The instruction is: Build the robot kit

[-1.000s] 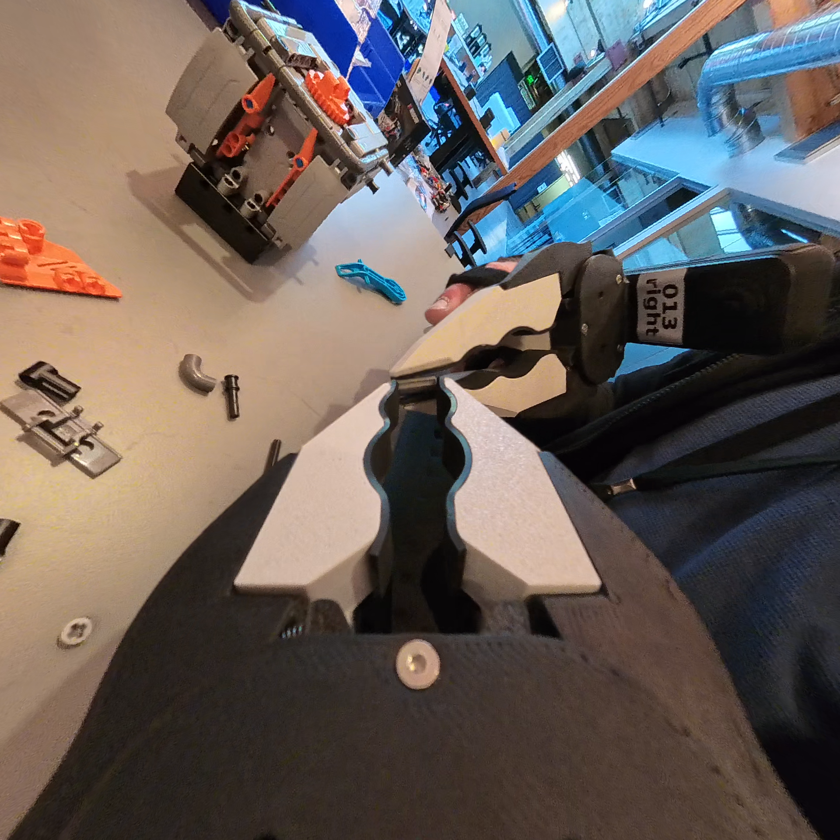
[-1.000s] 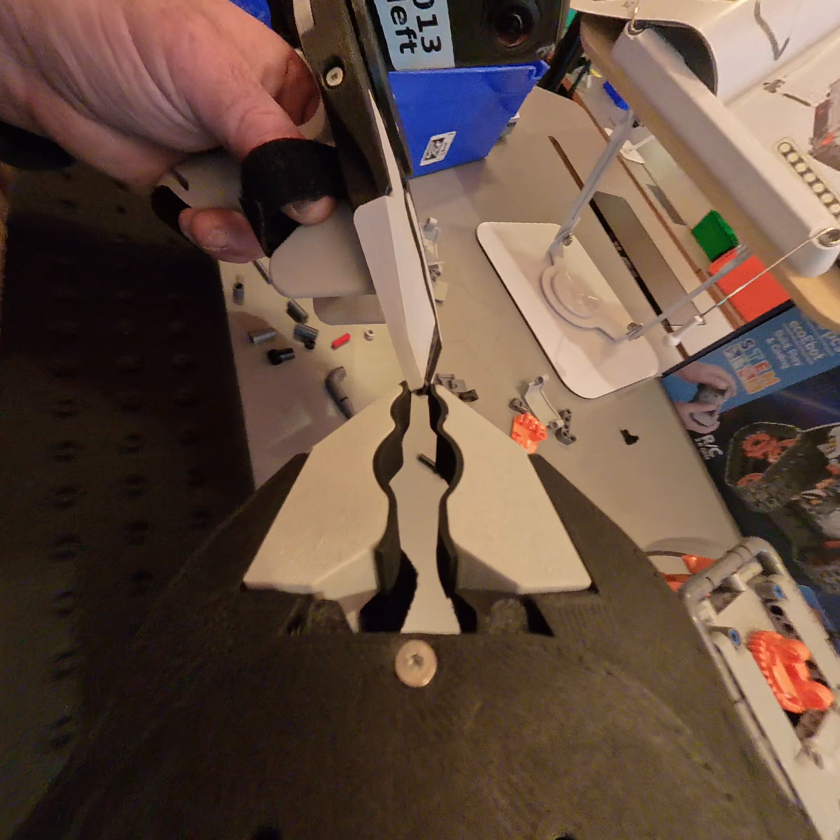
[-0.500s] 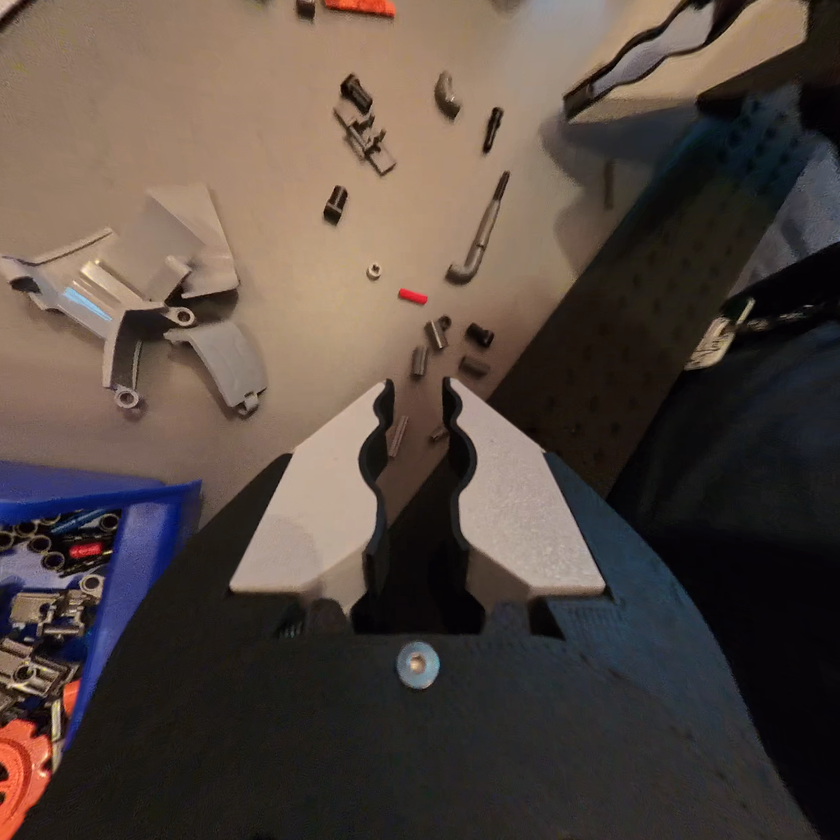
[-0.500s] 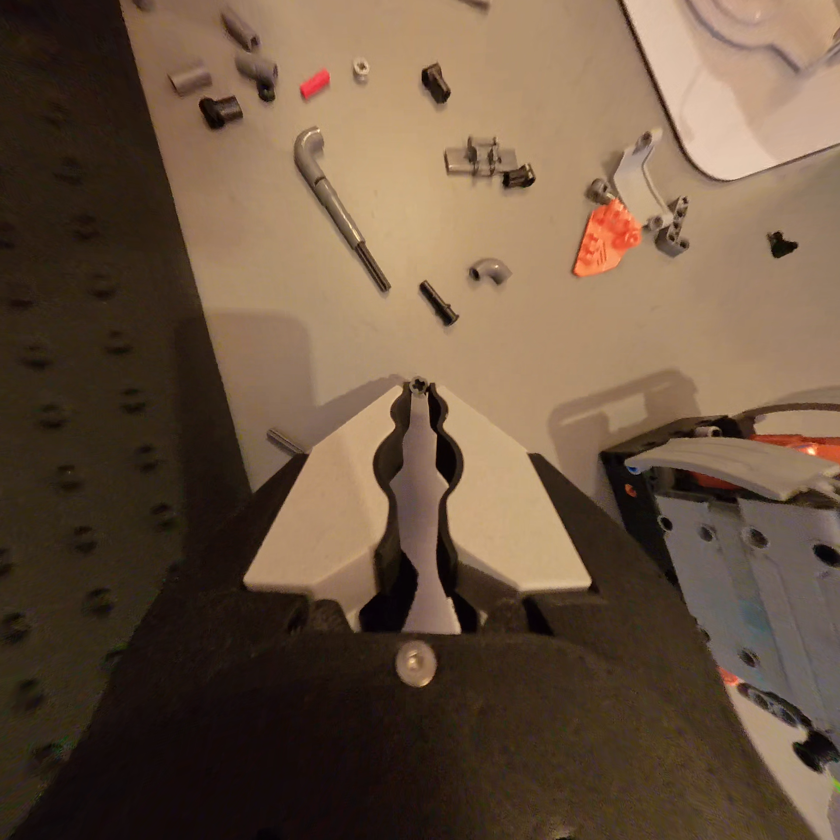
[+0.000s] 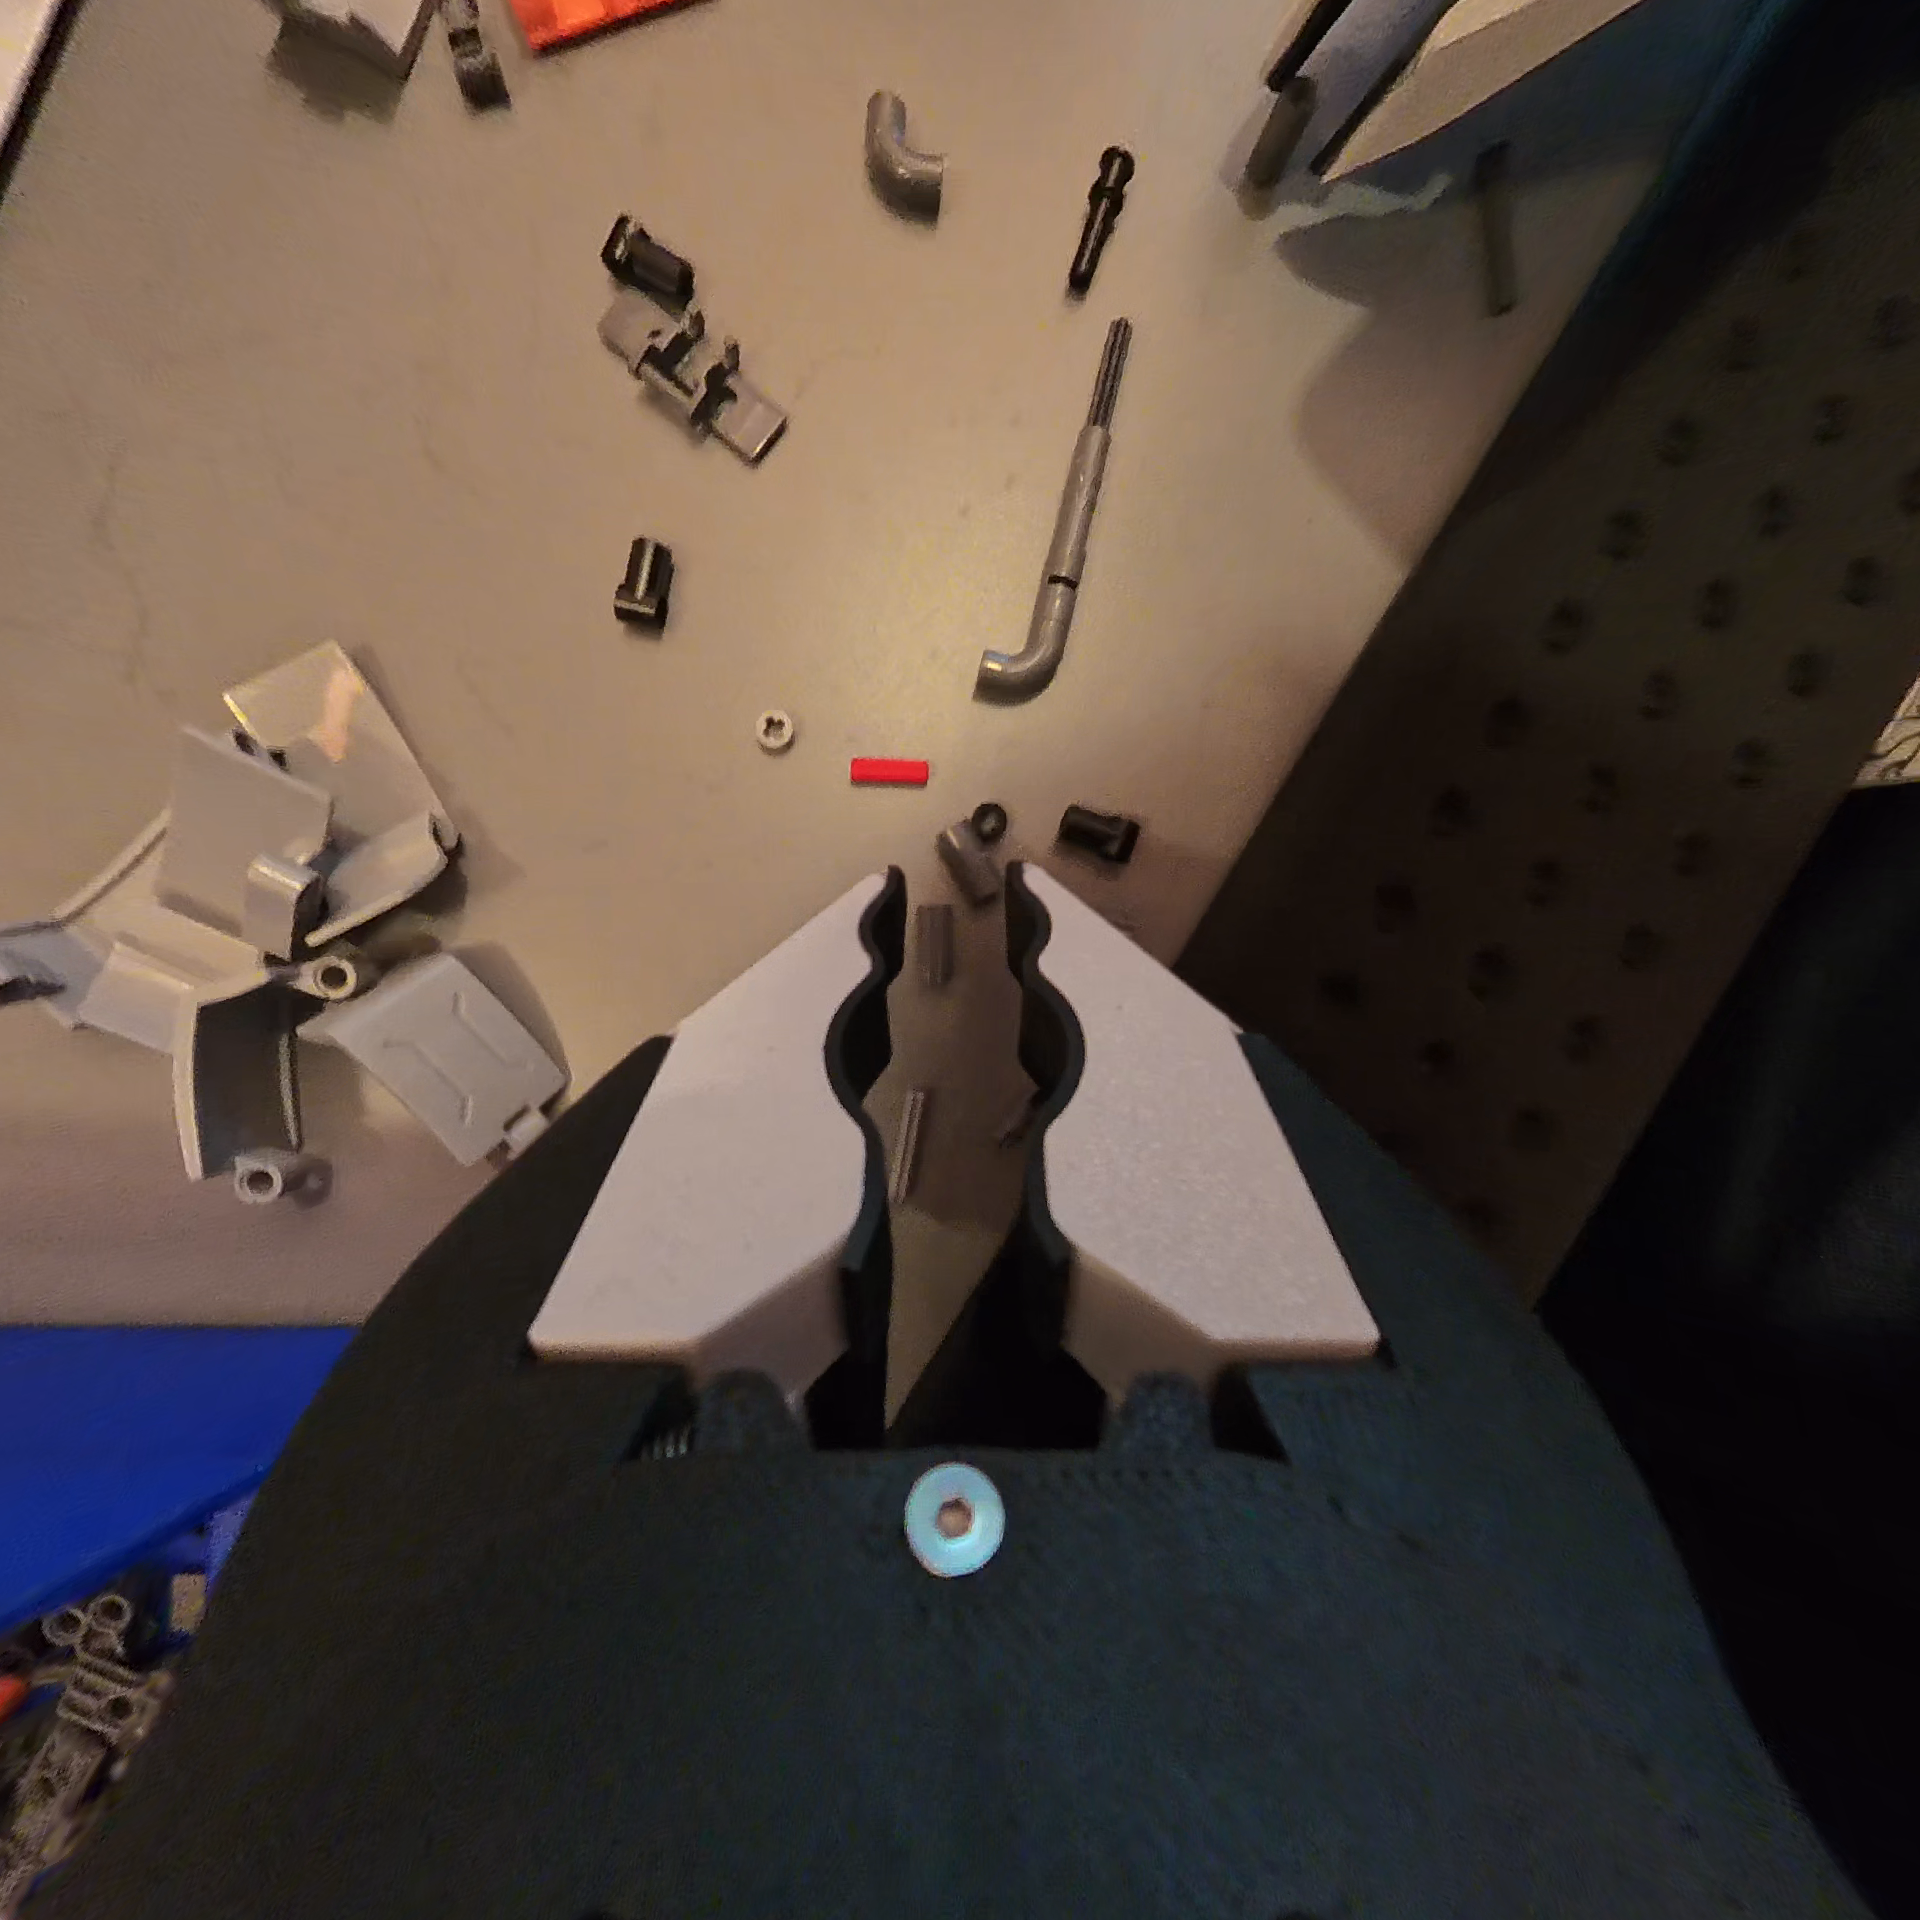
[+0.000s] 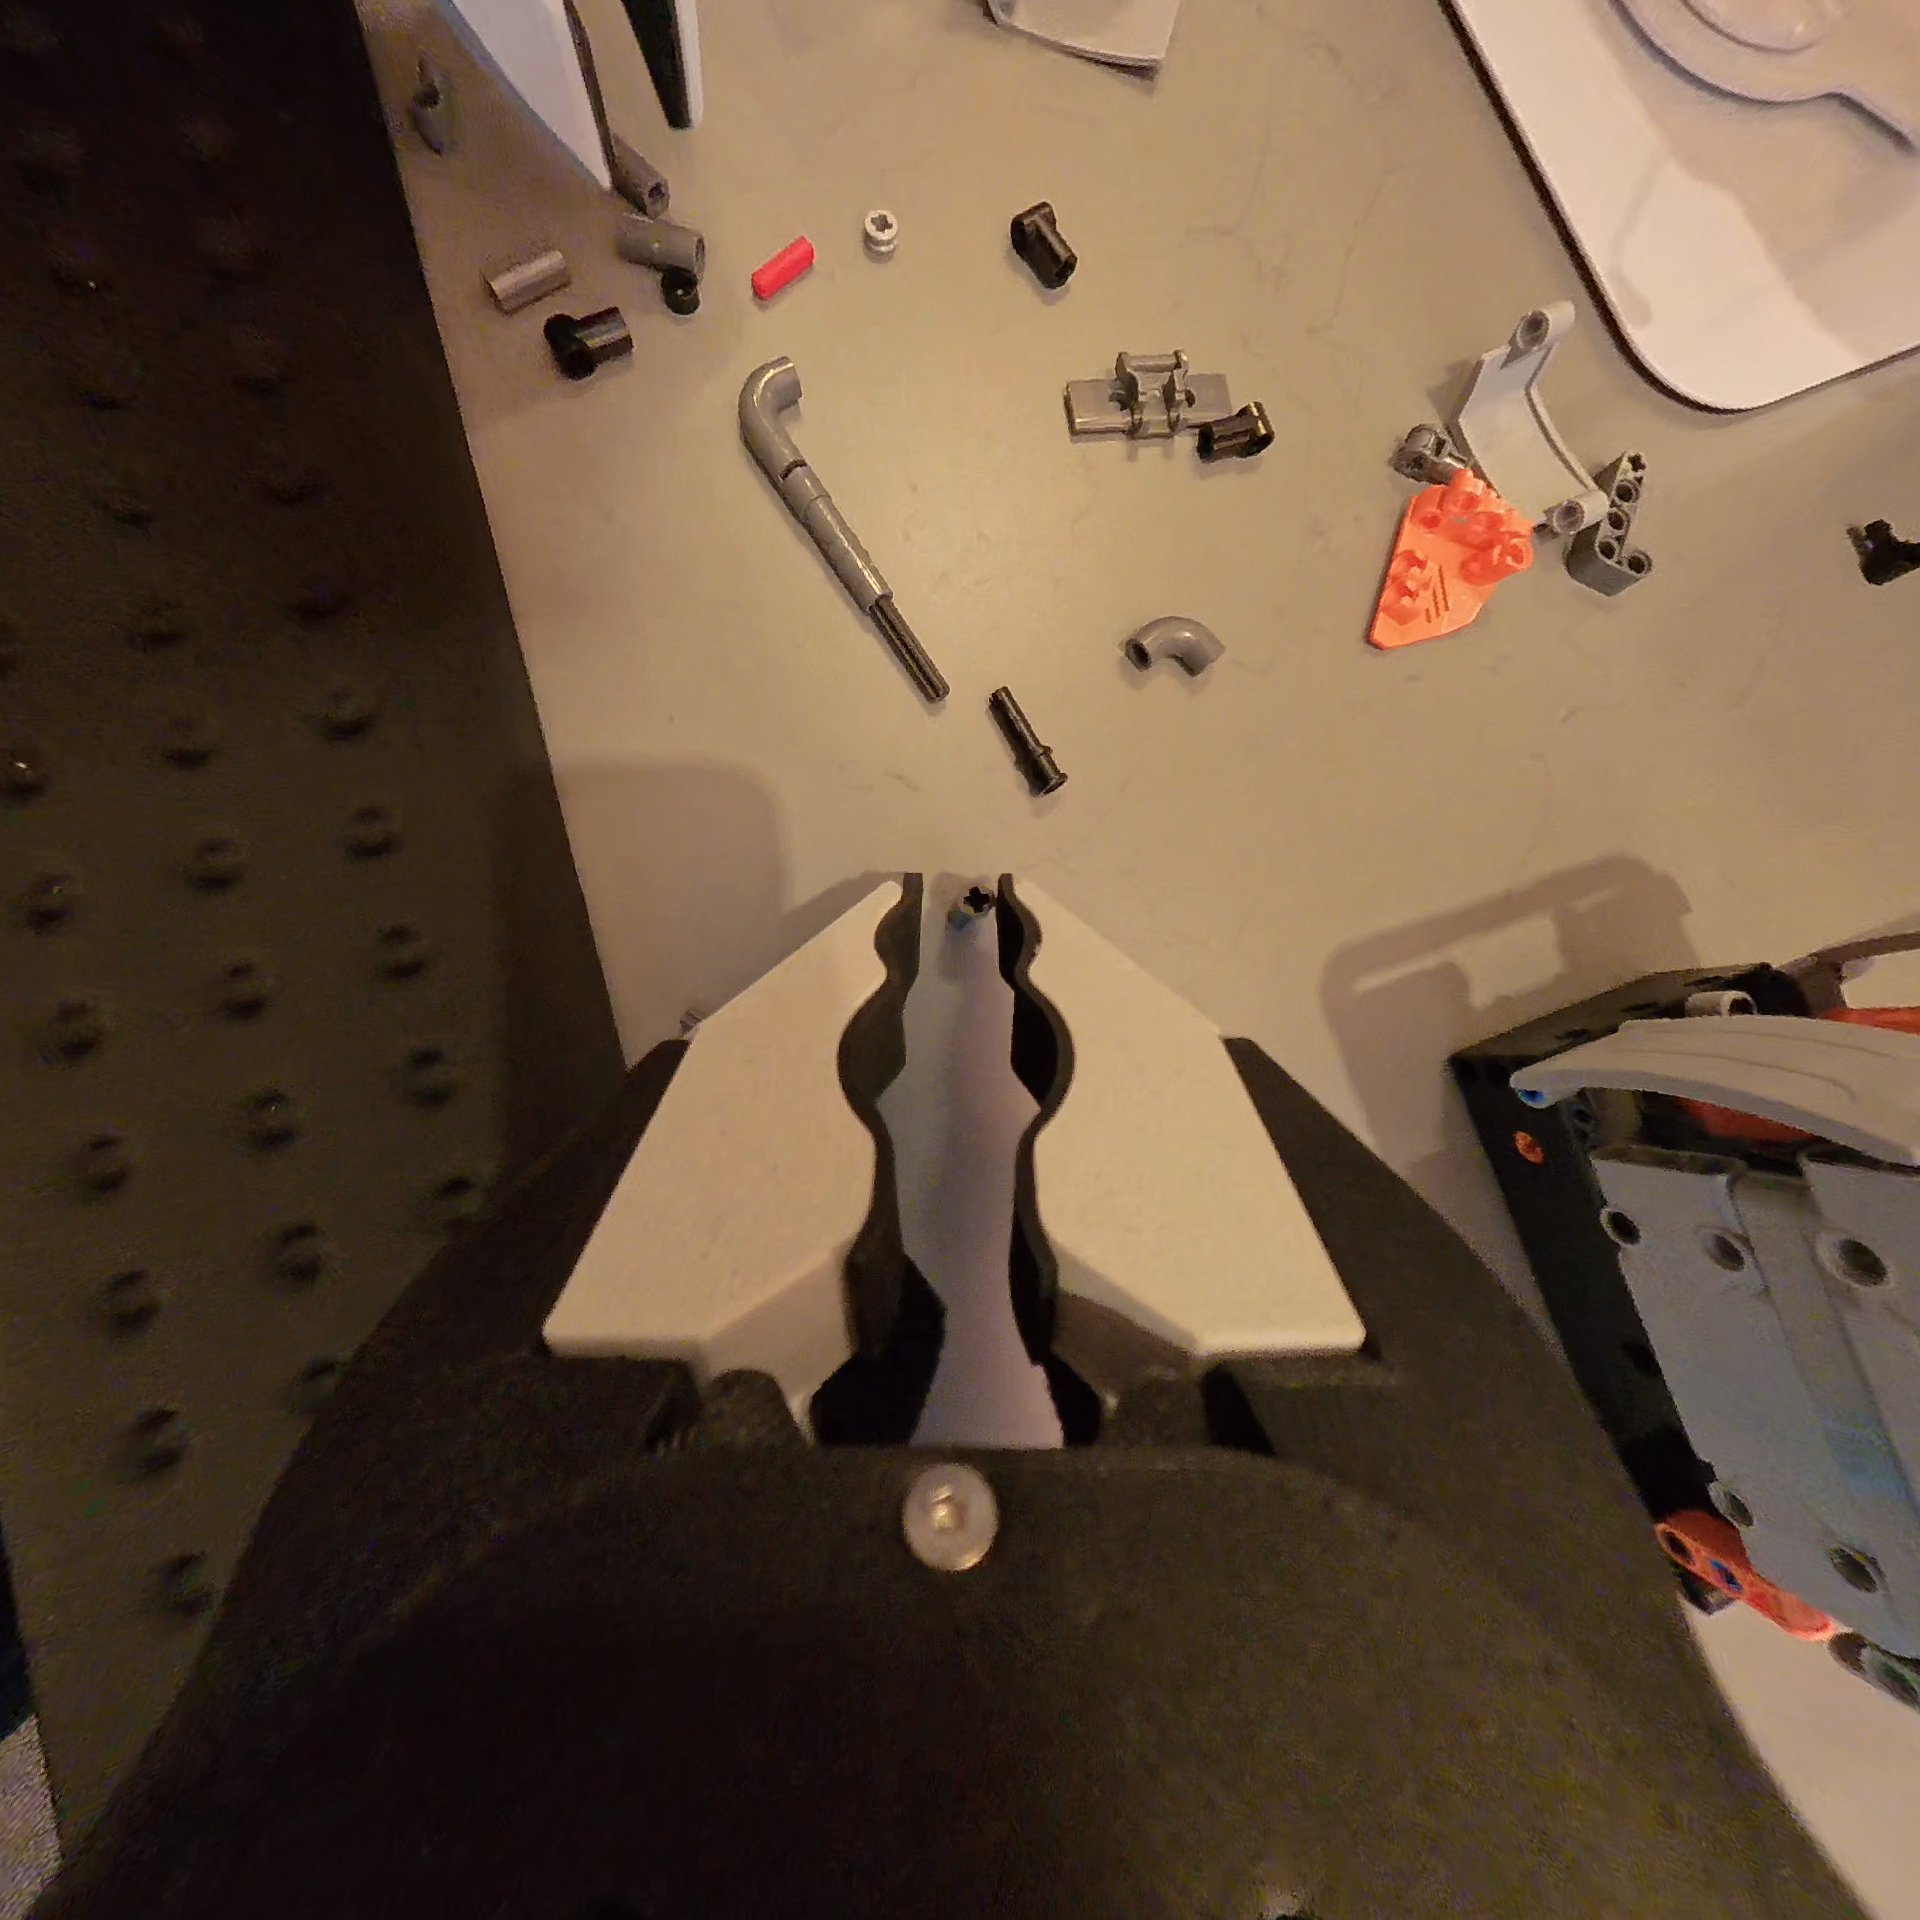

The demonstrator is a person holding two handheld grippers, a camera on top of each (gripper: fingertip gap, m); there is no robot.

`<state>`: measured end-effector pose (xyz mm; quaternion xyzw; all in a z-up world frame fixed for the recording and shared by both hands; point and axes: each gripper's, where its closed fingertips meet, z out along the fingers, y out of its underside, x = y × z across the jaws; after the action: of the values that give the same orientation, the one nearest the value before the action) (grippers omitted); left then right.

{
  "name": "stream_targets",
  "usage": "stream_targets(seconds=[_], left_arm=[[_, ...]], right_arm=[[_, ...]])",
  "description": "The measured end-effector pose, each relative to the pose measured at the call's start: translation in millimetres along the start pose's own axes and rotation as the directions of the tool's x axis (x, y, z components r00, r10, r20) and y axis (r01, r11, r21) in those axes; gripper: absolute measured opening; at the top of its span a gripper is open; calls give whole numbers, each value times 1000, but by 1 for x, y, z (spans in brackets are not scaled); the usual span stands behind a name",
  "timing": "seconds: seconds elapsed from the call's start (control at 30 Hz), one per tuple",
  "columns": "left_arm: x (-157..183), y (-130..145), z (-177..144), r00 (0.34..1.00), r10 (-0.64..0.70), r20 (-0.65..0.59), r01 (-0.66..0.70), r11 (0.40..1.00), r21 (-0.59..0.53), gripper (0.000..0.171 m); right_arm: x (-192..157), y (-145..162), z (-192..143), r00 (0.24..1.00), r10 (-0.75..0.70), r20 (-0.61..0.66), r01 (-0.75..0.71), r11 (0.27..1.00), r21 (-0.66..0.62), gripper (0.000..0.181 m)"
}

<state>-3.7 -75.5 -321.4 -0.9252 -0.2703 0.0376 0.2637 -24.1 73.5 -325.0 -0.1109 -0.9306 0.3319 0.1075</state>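
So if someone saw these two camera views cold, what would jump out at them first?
Probably the small dark axle piece pinched at the tips of the right tongs above the grey table. Next, the red pin and the long grey bent rod among the scattered building-toy parts ahead of the open left tongs. Then the orange wedge plate at the right-view's right.

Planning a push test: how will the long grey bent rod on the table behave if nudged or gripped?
The bent rod looks like rigid plastic, so probably stiff and light. Its hooked end should stop it rolling; a nudge would likely make it pivot or slide on the smooth table. It appears made of joined sections, so it might separate if pulled.
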Motion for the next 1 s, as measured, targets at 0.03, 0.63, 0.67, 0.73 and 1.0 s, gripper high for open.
stream_targets(seconds=[0.03,0.63,0.67,0.73,1.0], left_arm=[[1,-1,2,1000,13,5,-12,1000,-10,16],[60,-79,-1,928,-2,-373,68,984,165,7],[62,-86,-1,917,0,-399,76,981,176,7],[68,-91,-3,887,4,-462,82,982,167,7],[76,-92,-4,813,-1,-582,84,990,116,7]], right_arm=[[0,0,0,1000,4,-2,-4,1000,4,11],[-30,-67,-18,961,-276,5,269,939,213,10],[-33,-70,-18,948,-317,3,309,926,215,11],[-36,-73,-17,926,-377,-3,370,905,210,15],[-40,-71,-19,864,-503,-8,496,849,181,5]])
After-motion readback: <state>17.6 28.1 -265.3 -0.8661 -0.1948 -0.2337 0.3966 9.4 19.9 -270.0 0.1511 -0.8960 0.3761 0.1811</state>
